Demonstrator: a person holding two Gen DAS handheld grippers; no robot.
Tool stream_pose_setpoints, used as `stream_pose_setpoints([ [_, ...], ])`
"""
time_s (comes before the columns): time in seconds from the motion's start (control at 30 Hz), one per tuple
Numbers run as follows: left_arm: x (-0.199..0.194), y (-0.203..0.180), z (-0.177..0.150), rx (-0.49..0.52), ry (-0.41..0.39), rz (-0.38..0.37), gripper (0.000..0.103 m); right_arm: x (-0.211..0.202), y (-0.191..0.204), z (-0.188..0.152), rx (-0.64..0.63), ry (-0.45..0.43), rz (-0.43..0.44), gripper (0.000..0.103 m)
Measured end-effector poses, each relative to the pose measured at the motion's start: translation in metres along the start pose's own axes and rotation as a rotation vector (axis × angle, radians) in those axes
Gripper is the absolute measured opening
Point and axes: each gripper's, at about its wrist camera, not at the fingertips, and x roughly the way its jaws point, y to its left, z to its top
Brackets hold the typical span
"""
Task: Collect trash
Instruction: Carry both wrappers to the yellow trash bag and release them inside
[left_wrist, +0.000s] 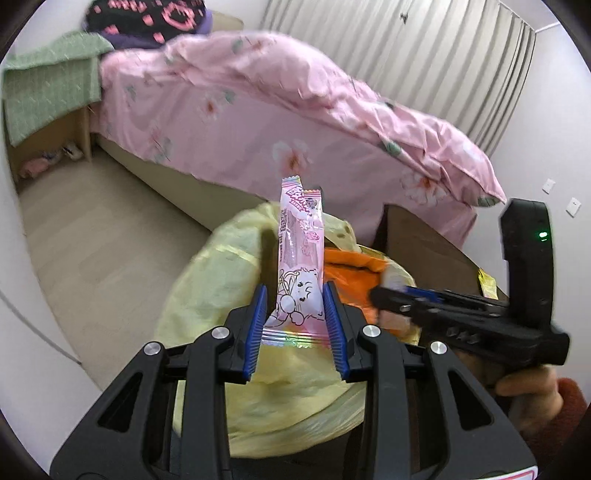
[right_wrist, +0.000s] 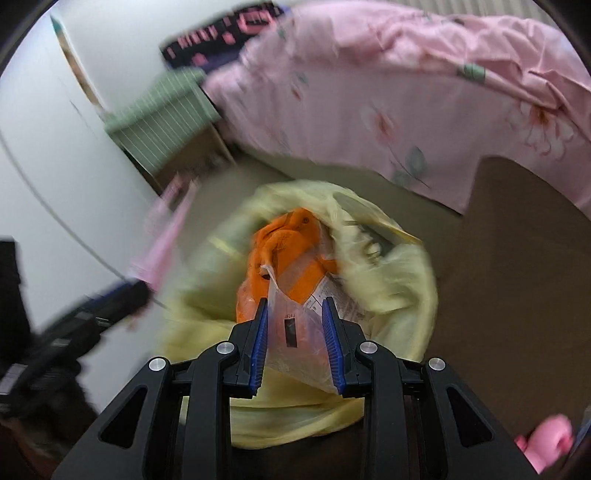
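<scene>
Left wrist view: the left hand-held gripper (left_wrist: 297, 314) is clamped on a long pink snack wrapper with a cartoon cat print (left_wrist: 301, 258), its blue ribbed pads pressing the wrapper's lower sides so that the rest stands straight up toward 12 o'clock. Gripped low like this, the wrapper can drop cleanly once the jaws part. Directly below and behind it sits the pale yellow plastic trash bag (left_wrist: 221, 295), mouth open, with crumpled orange packaging (left_wrist: 354, 269) inside at about 2 o'clock of the wrapper. The gripper tilts downward over the bag, which I judge to be a pose ready for release. At 3 o'clock the right hand-held gripper (left_wrist: 384, 295) comes in sideways, blurred, carried by a person's hand (left_wrist: 524, 391) in a red sleeve, its tips reaching over the bag's mouth. A bed under a pink floral quilt (left_wrist: 295, 122) fills the background, above a beige floor (left_wrist: 92, 240).

Right wrist view: the right hand-held gripper (right_wrist: 294, 332) is closed on a clear crinkled plastic bag with a printed label (right_wrist: 291, 325), held by its edges right above the trash bag (right_wrist: 388, 280), whose orange packaging (right_wrist: 291, 251) lies at 12 o'clock of the pads. It points steeply down into the opening, so this piece also looks about to be let go. At 9 o'clock the left hand-held gripper (right_wrist: 125, 291) shows blurred, the pink wrapper (right_wrist: 166, 236) slanting up from it beside the bag's rim.
</scene>
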Motion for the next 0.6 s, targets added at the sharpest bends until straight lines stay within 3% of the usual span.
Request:
stream_pose_setpoints([
  [0.23,0.065,-0.003,-0.009,0.011,0.196,0.018,0.030,-0.001,-0.014,0.002,-0.049,0.013,-0.037,0.026],
  [0.33,0.066,-0.007,-0.021,0.049,0.226,0.011,0.030,0.015,-0.017,0.006,-0.064,0.041,-0.021,0.026],
  [0.6,0.051,0.012,-0.028,0.001,0.204,0.035,0.030,0.045,-0.007,0.016,-0.087,0.111,-0.003,0.026],
])
